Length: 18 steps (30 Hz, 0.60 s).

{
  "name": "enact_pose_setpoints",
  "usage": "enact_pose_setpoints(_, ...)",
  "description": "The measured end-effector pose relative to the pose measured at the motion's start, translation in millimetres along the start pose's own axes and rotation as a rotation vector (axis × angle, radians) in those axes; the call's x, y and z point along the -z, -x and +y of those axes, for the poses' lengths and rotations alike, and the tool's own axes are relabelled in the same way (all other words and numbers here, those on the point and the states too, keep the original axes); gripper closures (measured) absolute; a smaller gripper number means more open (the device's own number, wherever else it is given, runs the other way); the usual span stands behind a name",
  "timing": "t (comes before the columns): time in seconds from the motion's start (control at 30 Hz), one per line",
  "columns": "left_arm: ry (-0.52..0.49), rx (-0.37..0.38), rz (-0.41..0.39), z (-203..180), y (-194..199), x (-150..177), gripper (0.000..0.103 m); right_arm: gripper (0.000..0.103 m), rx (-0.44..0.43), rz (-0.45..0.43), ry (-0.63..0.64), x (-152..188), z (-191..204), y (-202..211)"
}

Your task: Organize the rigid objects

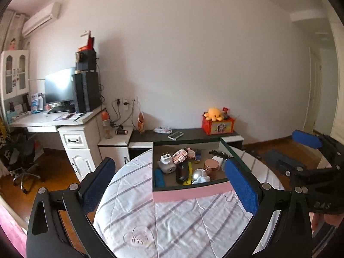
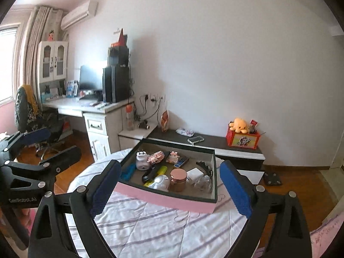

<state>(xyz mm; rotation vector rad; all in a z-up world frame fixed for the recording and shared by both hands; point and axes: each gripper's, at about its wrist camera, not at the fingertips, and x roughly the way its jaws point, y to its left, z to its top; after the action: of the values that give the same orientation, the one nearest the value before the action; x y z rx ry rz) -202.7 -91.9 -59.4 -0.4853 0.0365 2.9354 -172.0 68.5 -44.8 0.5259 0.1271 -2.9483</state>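
A pink-sided box [image 1: 189,193] [image 2: 163,200] sits on a round table with a striped white cloth [image 1: 172,225] [image 2: 161,232]. Inside lie several small objects: a white plug adapter [image 1: 166,161] [image 2: 142,161], a rose-gold jar [image 1: 211,165] [image 2: 178,177], a silver-white figure [image 1: 198,175] [image 2: 160,182], a blue case [image 1: 159,177] [image 2: 128,171], a black device [image 1: 181,172] [image 2: 150,174] and a white block [image 2: 195,175]. My left gripper [image 1: 169,187] is open and empty in front of the box. My right gripper [image 2: 167,191] is open and empty, fingers either side of the box's near edge.
A low dark cabinet [image 1: 193,134] [image 2: 215,143] behind the table holds a phone [image 1: 175,135] [image 2: 195,139] and a red box with a yellow plush [image 1: 217,121] [image 2: 243,135]. A white desk with monitor [image 1: 60,116] [image 2: 90,105] stands left. Each gripper shows in the other's view [image 1: 318,163] [image 2: 32,163].
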Motion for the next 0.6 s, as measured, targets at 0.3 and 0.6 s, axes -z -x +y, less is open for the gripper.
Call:
enact_pose_setpoints(0.3,0.023,-0.028,-0.054,-1,58,11,0.000,0.008,0.038,-0.051,0.028,7,22,53)
enact_pose_setpoints(0.6,0.005,-0.058,-0.115,-6,108,16,0.000,0.008,0.042,-0.094,0.029,13,34,95)
